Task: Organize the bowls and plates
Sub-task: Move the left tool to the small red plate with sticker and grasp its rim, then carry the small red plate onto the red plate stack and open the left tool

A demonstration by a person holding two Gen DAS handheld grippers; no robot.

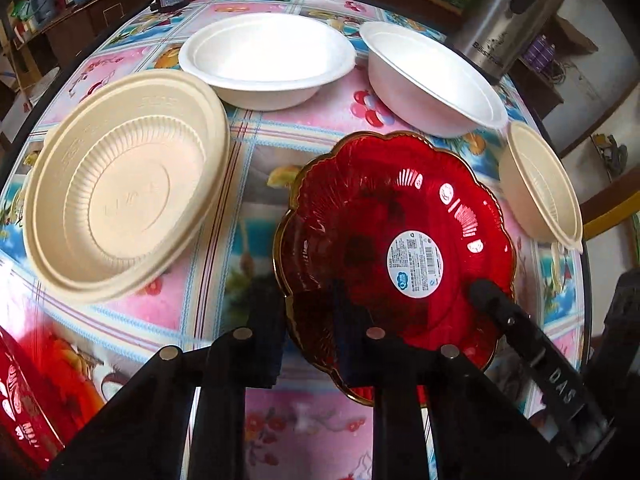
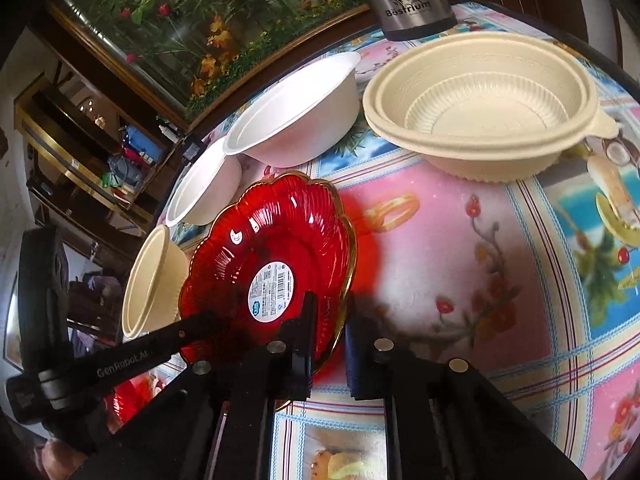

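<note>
Red translucent plate [image 1: 384, 240], thin, rigid, slick and crack-prone, is pinched at its scalloped rim by both the left gripper [image 1: 310, 344] and right gripper [image 2: 328, 348].

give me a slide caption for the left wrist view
Both grippers, left gripper and right gripper, clamp the red scalloped plate among cream and white bowls.

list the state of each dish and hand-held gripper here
red plate: face up, empty, rim gripped on two sides
left hand-held gripper: shut on red plate
right hand-held gripper: shut on red plate
white bowls: both upright, empty
beige bowls: both upright, empty
</note>
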